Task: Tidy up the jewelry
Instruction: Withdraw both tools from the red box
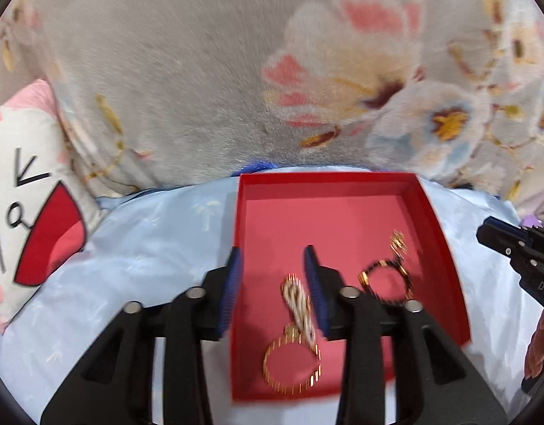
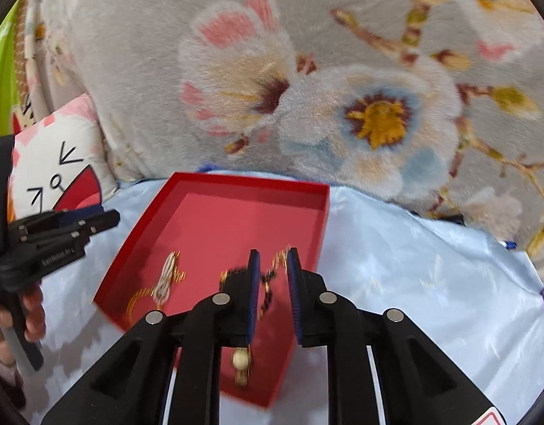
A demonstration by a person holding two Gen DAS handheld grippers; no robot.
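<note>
Left wrist view: your left gripper (image 1: 273, 283) hovers over the red box (image 1: 342, 219), jaws apart — nothing between them. A gold hoop earring (image 1: 291, 368) and a dark beaded hoop (image 1: 387, 283) lie inside.

Right wrist view: your right gripper (image 2: 273, 283) — jaws apart, above the box's right corner.

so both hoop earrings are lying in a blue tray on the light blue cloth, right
Not quite: the tray is red, not blue, as the left wrist view shows. Both hoop earrings, the gold one and the dark beaded one, do lie in it, on the light blue cloth.
</note>
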